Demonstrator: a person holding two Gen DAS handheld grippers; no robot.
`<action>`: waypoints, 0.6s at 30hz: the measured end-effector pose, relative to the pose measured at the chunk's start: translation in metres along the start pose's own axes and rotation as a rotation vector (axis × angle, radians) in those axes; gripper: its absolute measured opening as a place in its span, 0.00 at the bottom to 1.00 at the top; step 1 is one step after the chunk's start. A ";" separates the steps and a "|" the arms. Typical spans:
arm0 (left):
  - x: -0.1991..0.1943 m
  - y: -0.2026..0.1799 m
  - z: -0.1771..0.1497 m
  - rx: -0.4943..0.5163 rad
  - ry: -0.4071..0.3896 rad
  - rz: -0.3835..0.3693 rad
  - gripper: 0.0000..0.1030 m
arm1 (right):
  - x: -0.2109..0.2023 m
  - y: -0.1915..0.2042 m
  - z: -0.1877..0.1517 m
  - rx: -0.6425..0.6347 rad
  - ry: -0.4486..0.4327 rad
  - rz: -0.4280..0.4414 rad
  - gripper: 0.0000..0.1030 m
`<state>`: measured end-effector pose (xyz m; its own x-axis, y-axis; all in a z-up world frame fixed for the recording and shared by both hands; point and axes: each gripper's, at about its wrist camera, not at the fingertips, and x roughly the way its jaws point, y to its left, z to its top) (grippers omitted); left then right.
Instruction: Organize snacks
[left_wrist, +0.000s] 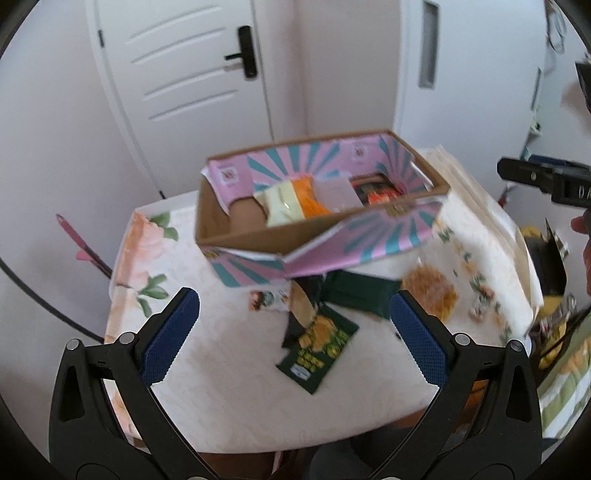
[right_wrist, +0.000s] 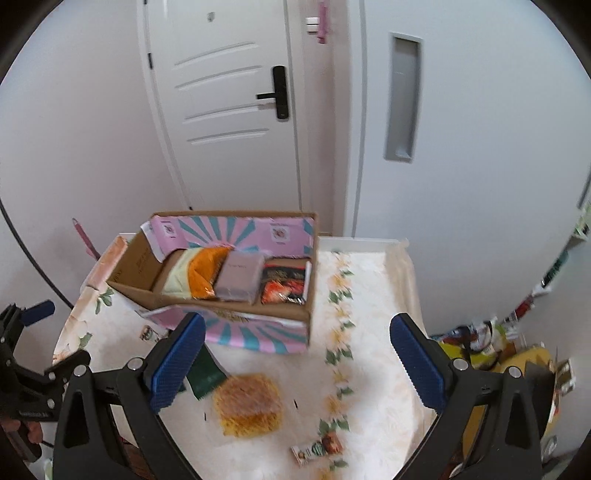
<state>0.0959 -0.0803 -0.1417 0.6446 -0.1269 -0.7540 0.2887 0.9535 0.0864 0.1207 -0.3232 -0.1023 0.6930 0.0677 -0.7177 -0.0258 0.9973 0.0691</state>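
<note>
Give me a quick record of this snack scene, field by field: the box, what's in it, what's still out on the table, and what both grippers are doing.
box: open cardboard box with pink and teal flaps, on the floral table
in box: yellow-orange bag, pale wrapped block, red-black packet
on table: dark green packets, clear pack with yellow-orange contents, small printed packet
left gripper: open, holding nothing, above the green packets
right gripper: open, holding nothing, above the table in front of the box
</note>
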 end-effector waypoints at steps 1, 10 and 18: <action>0.003 -0.001 -0.004 0.012 0.006 -0.010 1.00 | -0.001 -0.001 -0.005 0.014 0.004 -0.005 0.97; 0.053 -0.011 -0.042 0.140 0.082 -0.088 0.99 | 0.016 -0.001 -0.062 0.171 0.082 -0.086 0.97; 0.088 -0.030 -0.067 0.338 0.086 -0.135 0.89 | 0.035 0.013 -0.113 0.303 0.103 -0.162 0.97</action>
<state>0.0967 -0.1014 -0.2536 0.5265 -0.2083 -0.8243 0.5942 0.7836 0.1815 0.0629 -0.3048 -0.2051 0.5940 -0.0723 -0.8012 0.3041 0.9422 0.1404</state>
